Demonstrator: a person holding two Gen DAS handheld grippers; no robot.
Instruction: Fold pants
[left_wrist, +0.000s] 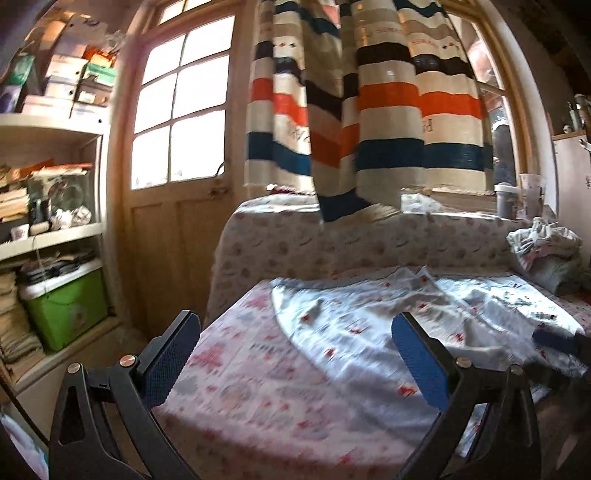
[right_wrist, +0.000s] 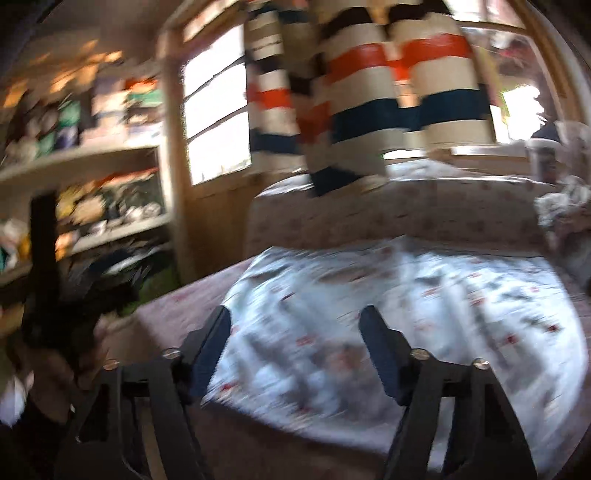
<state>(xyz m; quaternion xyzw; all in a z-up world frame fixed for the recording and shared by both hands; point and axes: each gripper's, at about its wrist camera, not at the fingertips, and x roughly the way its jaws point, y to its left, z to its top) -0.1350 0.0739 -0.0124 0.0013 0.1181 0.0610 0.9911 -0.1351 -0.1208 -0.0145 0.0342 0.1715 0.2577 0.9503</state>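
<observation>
Two tools hover over a bed as a pants-folding job appears to be at its approach stage, with no cloth yet gripped.

Left wrist view: the left tool (left_wrist: 293, 358) stands wide open, its blue pads (left_wrist: 419, 363) spread apart and holding nothing. The pants (left_wrist: 388, 314), pale fabric with small red and grey prints, lie spread and rumpled on the bed (left_wrist: 229, 398), ahead of the tool and mostly toward its right finger; their curved near edge runs between the fingers. The patterned bed cover shows bare ahead of the left finger. Far to the right, a dark, blue-padded shape, probably the right tool's finger, sits over the garment. A striped curtain (left_wrist: 369, 122) hangs well beyond, a crumpled heap of laundry (left_wrist: 543, 247) rests at the far right, and cluttered shelves (left_wrist: 51, 229) stand to the left.

Right wrist view, heavily blurred: the right tool (right_wrist: 295, 350) is partly open and empty, its fingers apart above the pants (right_wrist: 424, 314), which fill the space directly ahead and to the right. The other tool appears as a dark shape at far left.

Judging by the layout, the next move calls for each tool to drop to an edge of the garment, close on it, and lift it over into a fold; thin, slack fabric may slip or bunch.
</observation>
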